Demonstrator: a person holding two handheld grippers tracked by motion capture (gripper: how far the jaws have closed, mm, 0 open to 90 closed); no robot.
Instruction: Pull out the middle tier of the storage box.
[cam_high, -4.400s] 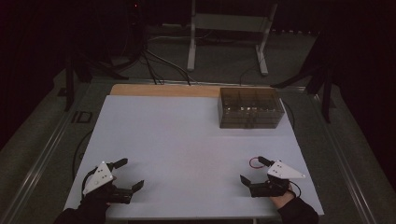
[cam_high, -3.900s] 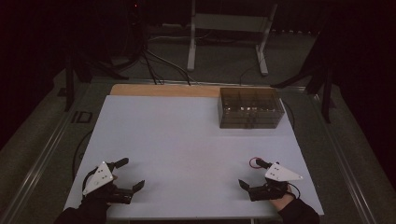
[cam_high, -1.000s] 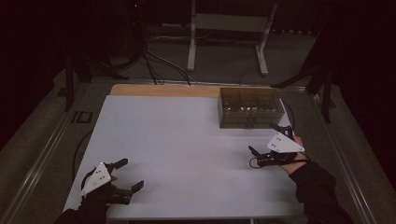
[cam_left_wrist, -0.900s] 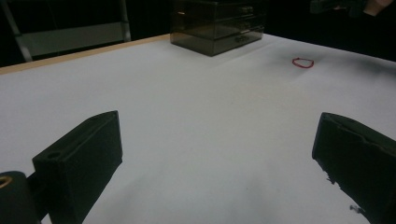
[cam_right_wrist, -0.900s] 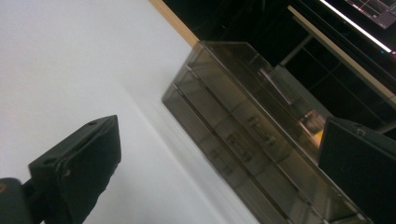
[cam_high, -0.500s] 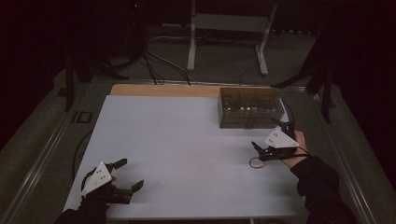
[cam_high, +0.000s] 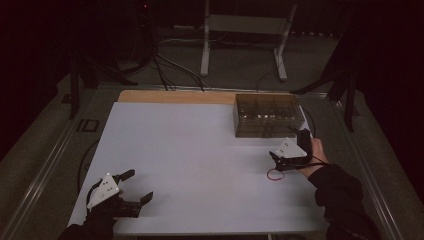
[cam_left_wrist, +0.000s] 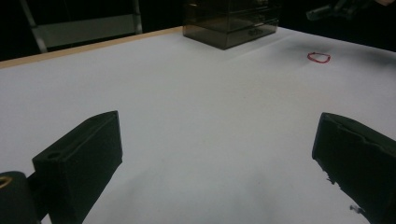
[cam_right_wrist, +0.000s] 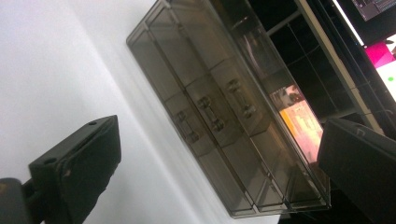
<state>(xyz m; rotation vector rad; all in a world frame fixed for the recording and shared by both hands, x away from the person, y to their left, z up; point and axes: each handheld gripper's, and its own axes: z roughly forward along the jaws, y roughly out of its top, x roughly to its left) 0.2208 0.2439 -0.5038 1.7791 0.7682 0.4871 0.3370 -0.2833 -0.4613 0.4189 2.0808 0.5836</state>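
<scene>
A dark see-through drawer box (cam_high: 267, 115) stands at the far right of the white table (cam_high: 200, 150). Its three small drawers with handles face my right gripper (cam_high: 287, 145), which hangs open just in front of it, rolled onto its side. In the right gripper view the box (cam_right_wrist: 224, 116) runs diagonally between the wide-apart jaws of the gripper (cam_right_wrist: 219, 163). A red rubber band (cam_high: 274, 174) lies flat on the table below that hand. My left gripper (cam_high: 137, 186) rests open near the front left edge, holding nothing. Its own view shows the gripper (cam_left_wrist: 215, 158), the band (cam_left_wrist: 319, 57) and the box (cam_left_wrist: 229, 23) far off.
A wooden strip (cam_high: 175, 96) borders the table's far edge. Beyond it stand a metal frame (cam_high: 245, 30) and cables (cam_high: 160, 65) on the dark floor. The other hand's gripper (cam_left_wrist: 334, 9) shows at the top right of the left gripper view.
My right gripper has gone from the front right edge up to the drawer box and rolled onto its side. The left gripper has stayed put.
</scene>
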